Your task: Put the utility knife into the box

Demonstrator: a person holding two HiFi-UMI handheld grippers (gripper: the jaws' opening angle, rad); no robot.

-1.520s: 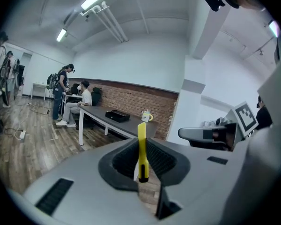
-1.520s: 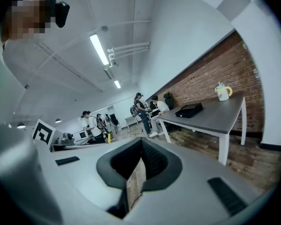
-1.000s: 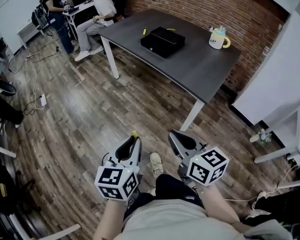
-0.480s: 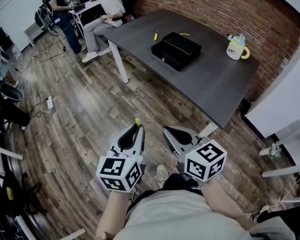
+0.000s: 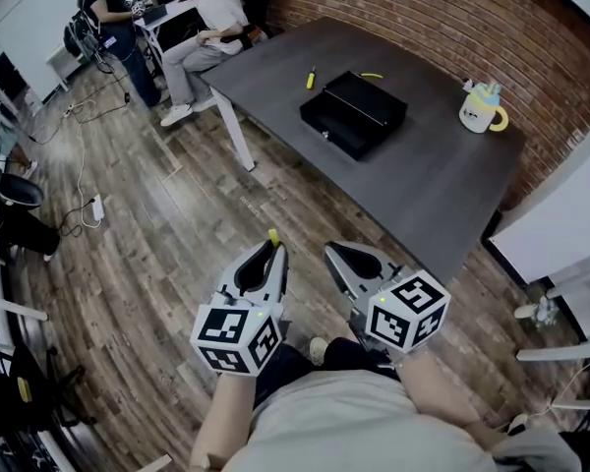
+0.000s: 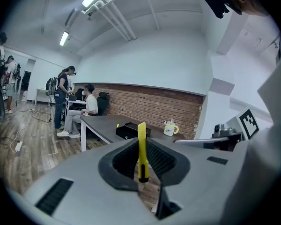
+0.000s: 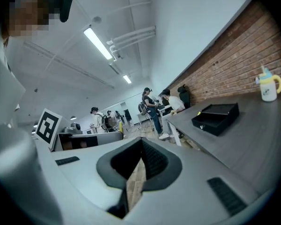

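Note:
A yellow utility knife (image 6: 141,149) stands upright between the jaws of my left gripper (image 6: 141,167), which is shut on it; its yellow tip (image 5: 272,236) pokes out above the left gripper (image 5: 273,249) in the head view. My right gripper (image 5: 332,254) is held beside it, shut with nothing in it (image 7: 141,146). Both hang over the wooden floor, well short of the table. The open black box (image 5: 354,113) lies on the dark grey table (image 5: 423,180) ahead, also seen as the box (image 6: 132,130) and the box (image 7: 216,117).
A white mug (image 5: 483,106) with a yellow handle stands at the table's far right, by the brick wall. A small yellow tool (image 5: 310,76) lies left of the box. People (image 5: 202,18) sit and stand at a desk at far left. Cables (image 5: 79,180) trail on the floor.
The table and box have drawn closer and shifted right in the head view. Both grippers keep their pose, the knife still held in the left one.

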